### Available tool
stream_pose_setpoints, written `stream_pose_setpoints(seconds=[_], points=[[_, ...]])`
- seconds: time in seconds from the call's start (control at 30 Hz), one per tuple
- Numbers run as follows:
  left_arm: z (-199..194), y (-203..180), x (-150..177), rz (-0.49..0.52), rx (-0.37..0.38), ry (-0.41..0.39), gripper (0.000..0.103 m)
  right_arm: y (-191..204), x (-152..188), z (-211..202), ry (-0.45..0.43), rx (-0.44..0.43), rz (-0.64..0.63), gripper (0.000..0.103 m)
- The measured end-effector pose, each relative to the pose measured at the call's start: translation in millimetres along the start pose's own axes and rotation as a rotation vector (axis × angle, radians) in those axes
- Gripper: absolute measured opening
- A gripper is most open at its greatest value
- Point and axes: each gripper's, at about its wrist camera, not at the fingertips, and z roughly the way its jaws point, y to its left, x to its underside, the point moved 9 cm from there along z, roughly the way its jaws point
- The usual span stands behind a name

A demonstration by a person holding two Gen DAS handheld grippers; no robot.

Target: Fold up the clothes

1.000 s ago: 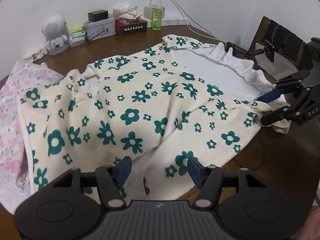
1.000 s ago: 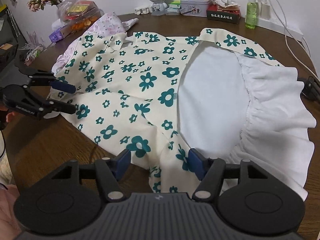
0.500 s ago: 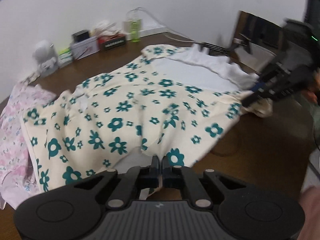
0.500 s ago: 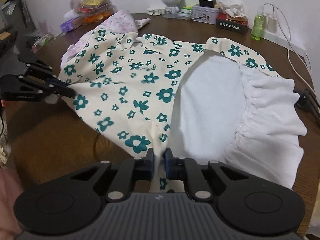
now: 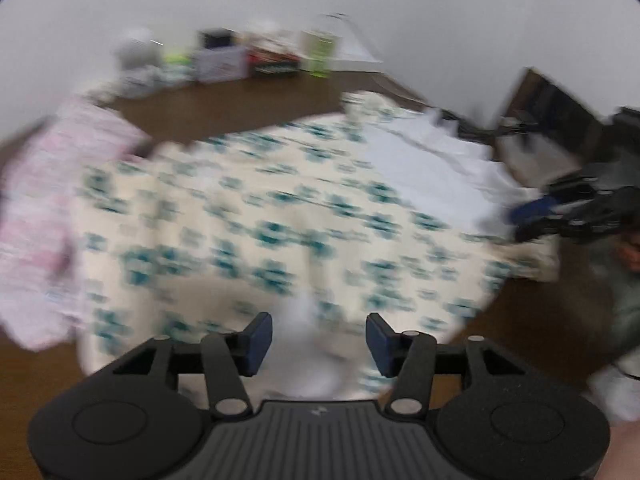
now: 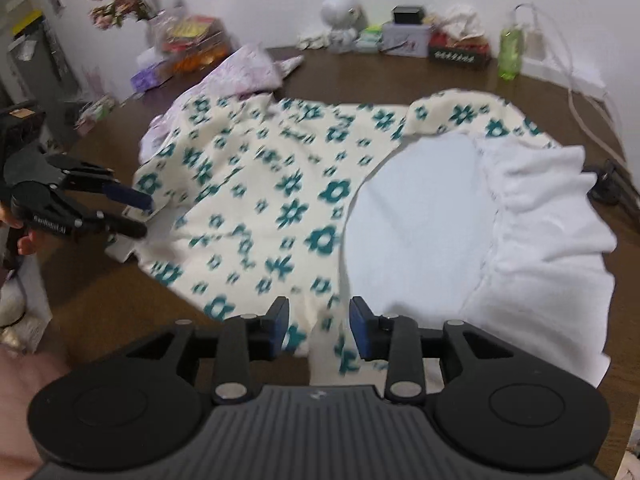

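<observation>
A cream garment with teal flowers (image 6: pixel 272 184) lies spread on the brown table (image 6: pixel 120 288), its white lining (image 6: pixel 420 216) and white ruffle (image 6: pixel 552 220) turned up on the right. My right gripper (image 6: pixel 319 328) is open over the near hem, cloth lying loose between its fingers. In the blurred left wrist view my left gripper (image 5: pixel 319 336) is open above the garment (image 5: pixel 280 216) edge. Each gripper shows in the other view: the left (image 6: pixel 136 216) at the garment's left corner, the right (image 5: pixel 532 220) at its right corner, both with jaws apart.
A pink floral garment (image 6: pixel 248 68) lies behind the cream one. Along the back wall stand a white round toy (image 6: pixel 340 20), tins, a green bottle (image 6: pixel 510 54) and dried flowers (image 6: pixel 116 4). A white cable (image 6: pixel 580 92) runs at right. A chair (image 5: pixel 552 128) stands beyond the table.
Both grippers shut on the garment's near hem half a second ago and have now opened, letting it go. The left view has swung and blurred.
</observation>
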Motion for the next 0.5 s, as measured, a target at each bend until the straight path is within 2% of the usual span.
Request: stream_pose_setpoints(seconds=[0.13, 0.23, 0.33, 0.43, 0.47, 0.5], points=[[3.9, 13.0, -2.4, 0.06, -0.128, 0.035, 0.049, -1.9, -9.6, 17.4, -0.007, 0.024, 0.025, 0.034], [15.9, 12.5, -4.7, 0.178, -0.252, 0.054, 0.049, -2.2, -13.8, 34.5, -0.002, 0.029, 0.033, 0.034], [28.8, 9.6, -6.5, 0.258, -0.294, 0.069, 0.045, -0.9, -15.3, 43.9, -0.004, 0.036, 0.032, 0.034], [39.7, 6.9, -7.6, 0.319, -0.311, 0.085, 0.032, -0.3, -13.3, 46.7, -0.005, 0.034, 0.037, 0.034], [40.3, 6.6, -7.3, 0.326, -0.307, 0.089, 0.019, -0.6, -11.3, 46.3, -0.004, 0.032, 0.04, 0.034], [40.5, 7.1, -6.3, 0.329, -0.306, 0.09, 0.0, -1.3, -9.1, 45.8, -0.004, 0.03, 0.044, 0.034]])
